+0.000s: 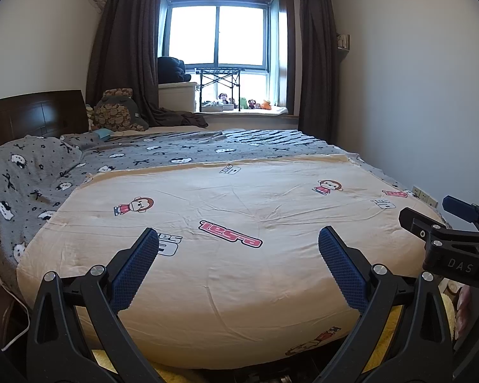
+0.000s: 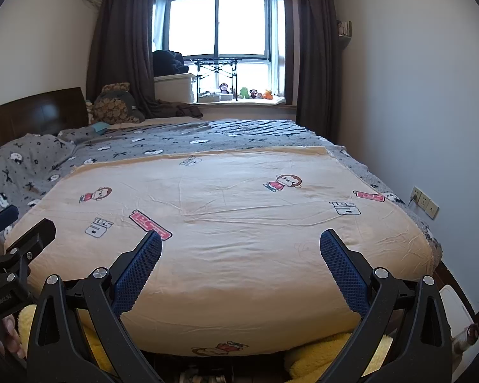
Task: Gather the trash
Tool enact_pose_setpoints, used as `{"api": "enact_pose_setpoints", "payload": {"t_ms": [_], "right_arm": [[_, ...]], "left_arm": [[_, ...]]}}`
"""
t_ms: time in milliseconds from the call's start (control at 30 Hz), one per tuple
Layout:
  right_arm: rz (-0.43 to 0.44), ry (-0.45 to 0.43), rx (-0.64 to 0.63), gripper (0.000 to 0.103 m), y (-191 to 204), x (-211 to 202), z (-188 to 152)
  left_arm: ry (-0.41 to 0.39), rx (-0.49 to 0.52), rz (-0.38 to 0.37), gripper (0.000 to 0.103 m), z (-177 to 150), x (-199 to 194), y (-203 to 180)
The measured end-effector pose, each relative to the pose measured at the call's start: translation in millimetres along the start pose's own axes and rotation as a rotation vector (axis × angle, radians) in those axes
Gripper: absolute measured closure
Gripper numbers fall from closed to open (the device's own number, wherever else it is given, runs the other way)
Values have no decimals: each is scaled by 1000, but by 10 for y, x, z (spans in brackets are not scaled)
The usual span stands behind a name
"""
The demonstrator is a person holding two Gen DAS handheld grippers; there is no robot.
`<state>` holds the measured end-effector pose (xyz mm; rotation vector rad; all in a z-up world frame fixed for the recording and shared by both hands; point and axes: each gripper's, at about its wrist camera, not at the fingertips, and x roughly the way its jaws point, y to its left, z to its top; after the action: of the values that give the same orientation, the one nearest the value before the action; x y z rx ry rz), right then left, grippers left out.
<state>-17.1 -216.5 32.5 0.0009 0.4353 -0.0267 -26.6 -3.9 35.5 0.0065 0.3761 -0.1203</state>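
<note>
Both hand-held grippers, left (image 1: 238,239) and right (image 2: 241,242), hang side by side with jaws spread wide and empty above the foot of the bed (image 1: 239,303). No trash can be picked out on the cream duvet (image 2: 239,239) or grey blanket (image 1: 32,175).

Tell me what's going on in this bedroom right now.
A person holds two grippers side by side at the foot of the bed. The left gripper and right gripper are both open and empty, pointing across the cream sheet toward the window. No trash is visible on the bed, so nothing has been picked up.
</note>
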Motion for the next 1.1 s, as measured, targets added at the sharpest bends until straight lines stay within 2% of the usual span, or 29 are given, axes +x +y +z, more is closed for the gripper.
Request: {"api": "enact_pose_setpoints", "payload": {"t_ms": [567, 733, 1100], "right_arm": [[-9, 8, 8, 3, 13, 25, -39], [-12, 14, 10, 3, 35, 43, -48], [-14, 18, 12, 3, 52, 48, -50]], "left_arm": [[-25, -34, -5, 8, -1, -47, 33], [-29, -34, 20, 8, -4, -53, 28], [-8, -41, 18, 8, -3, -13, 57]]}}
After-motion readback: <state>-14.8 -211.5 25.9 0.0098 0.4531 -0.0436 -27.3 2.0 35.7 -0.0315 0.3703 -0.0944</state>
